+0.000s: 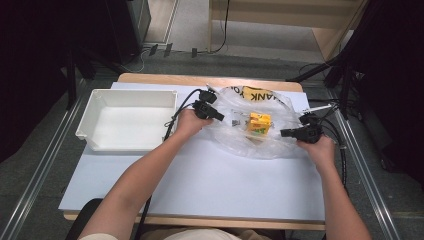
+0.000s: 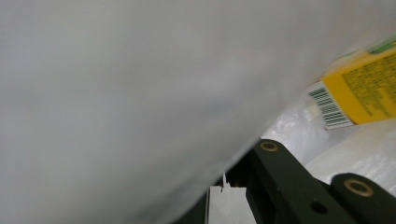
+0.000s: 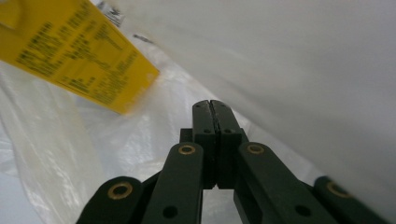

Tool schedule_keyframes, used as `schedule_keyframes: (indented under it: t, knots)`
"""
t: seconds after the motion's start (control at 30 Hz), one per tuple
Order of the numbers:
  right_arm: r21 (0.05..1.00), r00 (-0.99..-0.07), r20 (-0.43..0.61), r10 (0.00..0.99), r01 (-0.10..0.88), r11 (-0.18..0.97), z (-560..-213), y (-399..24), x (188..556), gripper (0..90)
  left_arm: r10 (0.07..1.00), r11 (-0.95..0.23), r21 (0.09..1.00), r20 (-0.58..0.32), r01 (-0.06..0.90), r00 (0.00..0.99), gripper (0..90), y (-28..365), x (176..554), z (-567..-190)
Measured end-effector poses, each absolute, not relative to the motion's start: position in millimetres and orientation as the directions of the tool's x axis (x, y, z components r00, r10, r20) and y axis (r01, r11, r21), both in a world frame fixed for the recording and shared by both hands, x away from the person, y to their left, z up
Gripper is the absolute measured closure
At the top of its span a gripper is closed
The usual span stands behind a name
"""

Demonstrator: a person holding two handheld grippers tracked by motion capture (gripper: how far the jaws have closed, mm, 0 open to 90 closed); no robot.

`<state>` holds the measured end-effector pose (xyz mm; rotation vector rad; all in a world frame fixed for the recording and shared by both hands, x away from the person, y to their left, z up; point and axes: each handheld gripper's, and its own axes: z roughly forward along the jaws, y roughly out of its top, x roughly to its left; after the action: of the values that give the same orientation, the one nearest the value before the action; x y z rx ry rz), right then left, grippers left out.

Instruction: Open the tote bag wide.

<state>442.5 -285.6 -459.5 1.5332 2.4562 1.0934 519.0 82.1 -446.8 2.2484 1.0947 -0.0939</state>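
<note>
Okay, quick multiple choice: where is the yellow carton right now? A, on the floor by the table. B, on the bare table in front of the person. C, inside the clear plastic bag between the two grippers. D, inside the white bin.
C: in the high view the yellow carton lies within the clear plastic bag, between the left gripper and the right gripper; the white bin holds nothing.

The box (image 1: 260,123) sits inside the bag (image 1: 255,145) on the counter (image 1: 200,180), and the tray (image 1: 100,107) lies left of the bag
</note>
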Motion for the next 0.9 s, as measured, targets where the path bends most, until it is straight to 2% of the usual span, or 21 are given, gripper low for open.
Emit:
schedule_keyframes:
  t: [0.2, 0.4, 0.7, 0.9]
  knots:
    - [0.575, -0.475, 0.318, 0.821, 0.785, 0.231, -465.0, -291.4, 439.2, 90.0, 0.699, -0.444, 0.489, -0.336, 0.751, 0.632, 89.1, 86.5, 521.9, -452.1]
    - [0.572, -0.457, 0.279, 0.845, 0.786, 0.235, -467.8, -290.6, 433.6, 90.0, 0.712, -0.428, 0.48, -0.344, 0.766, 0.612, 89.3, 89.3, 523.2, -457.0]
    - [0.572, -0.415, 0.306, 0.857, 0.8, 0.183, -474.8, -296.3, 431.8, 90.0, 0.727, -0.416, 0.501, -0.318, 0.759, 0.609, 90.0, 89.5, 523.7, -457.6]
    - [0.574, -0.374, 0.278, 0.885, 0.803, 0.159, -474.0, -302.6, 428.8, 90.0, 0.758, -0.403, 0.5, -0.286, 0.766, 0.586, 90.0, 90.7, 524.4, -455.8]
